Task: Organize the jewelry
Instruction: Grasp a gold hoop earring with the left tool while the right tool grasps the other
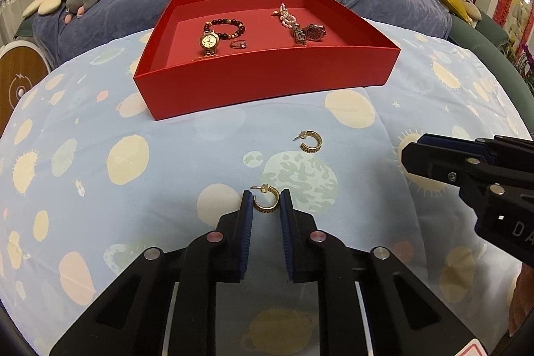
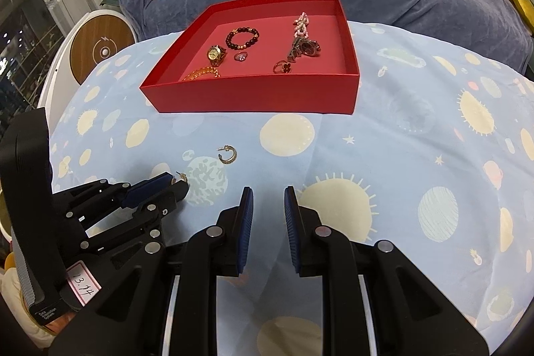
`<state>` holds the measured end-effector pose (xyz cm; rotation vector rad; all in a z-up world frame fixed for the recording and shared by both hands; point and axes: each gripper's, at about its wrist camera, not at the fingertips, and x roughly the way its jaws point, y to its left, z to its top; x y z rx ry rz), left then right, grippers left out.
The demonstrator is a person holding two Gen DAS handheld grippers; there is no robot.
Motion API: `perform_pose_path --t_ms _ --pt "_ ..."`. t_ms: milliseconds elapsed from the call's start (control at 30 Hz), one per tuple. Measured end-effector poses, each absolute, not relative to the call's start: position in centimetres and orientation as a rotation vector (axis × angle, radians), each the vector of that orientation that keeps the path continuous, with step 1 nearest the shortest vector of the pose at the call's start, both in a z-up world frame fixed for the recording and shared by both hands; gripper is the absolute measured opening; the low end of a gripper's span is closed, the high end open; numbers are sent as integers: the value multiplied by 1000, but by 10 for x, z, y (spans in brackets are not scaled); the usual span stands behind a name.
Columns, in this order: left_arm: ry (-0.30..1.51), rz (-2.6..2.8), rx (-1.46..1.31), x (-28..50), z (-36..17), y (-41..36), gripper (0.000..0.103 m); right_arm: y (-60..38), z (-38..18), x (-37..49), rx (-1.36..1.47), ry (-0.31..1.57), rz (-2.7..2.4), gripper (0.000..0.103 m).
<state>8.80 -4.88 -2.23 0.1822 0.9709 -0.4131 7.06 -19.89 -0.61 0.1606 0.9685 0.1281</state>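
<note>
A small gold C-shaped hoop earring (image 1: 266, 198) with a thin post is seen lying on the desk, framed between the spread blue-padded fingers of the left gripper (image 1: 266, 201); whether the ribbed pads touch it cannot be told. A second, matching gold hoop earring (image 1: 311, 141) lies on open cloth farther on, well apart from the first and short of the box. The desk is covered by a smooth pale-blue cloth (image 1: 100, 189) printed with cream suns and planets. Beyond, a shallow red cardboard box (image 1: 267, 79) with straight walls holds a gold watch (image 1: 209, 41), a dark beaded bracelet (image 1: 230, 25), a gem ring (image 1: 238, 44), a pink bead strand (image 1: 285, 15) and a dark-faced watch (image 1: 313, 32). The right gripper (image 2: 268, 192) is held over bare cloth, its fingers spread and gripping nothing.
</note>
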Motion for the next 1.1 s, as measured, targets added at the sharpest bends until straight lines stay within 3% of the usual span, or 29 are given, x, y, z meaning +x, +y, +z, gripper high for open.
perform_pose_path --t_ms 567,667,1100 --pt "977 -399 59 101 1 -7 14 -175 -19 98 151 993 191 20" --pt "968 -373 49 106 5 1 14 -168 -22 103 134 988 202 27" --pt "965 -348 45 110 8 10 14 -154 -33 117 56 966 183 26"
